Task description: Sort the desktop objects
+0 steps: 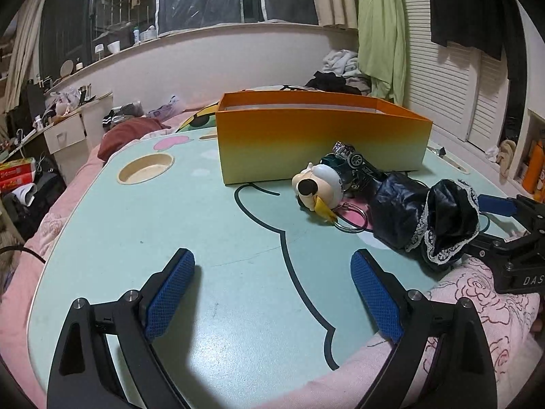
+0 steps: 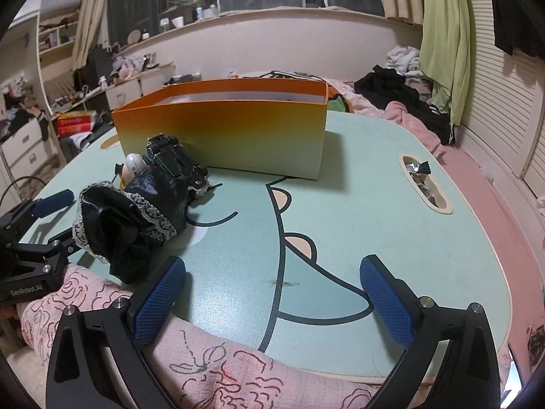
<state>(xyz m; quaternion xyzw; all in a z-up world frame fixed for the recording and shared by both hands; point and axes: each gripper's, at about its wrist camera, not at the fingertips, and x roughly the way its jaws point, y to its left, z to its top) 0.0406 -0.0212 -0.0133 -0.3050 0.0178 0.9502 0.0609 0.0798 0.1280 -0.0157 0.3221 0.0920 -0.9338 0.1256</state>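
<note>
Both grippers hover wide open and empty, left gripper [image 1: 272,296] and right gripper [image 2: 274,301], while the toy car [image 1: 354,167], cartoon keychain [image 1: 318,187] and black lace-trimmed cloth [image 1: 429,218] cluster just before the orange box [image 1: 320,139].

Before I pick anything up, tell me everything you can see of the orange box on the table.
The orange box is a rectangular, open-topped box that looks like thin card or paperboard. Its outer walls fade from bright orange at the rim to pale yellow at the base; the inside looks pale, and its contents are hidden. It stands upright on the mint-green table, towards the far side. A dark toy car lies right at its near wall, though contact is unclear. Neither pair of fingers touches it.
</note>
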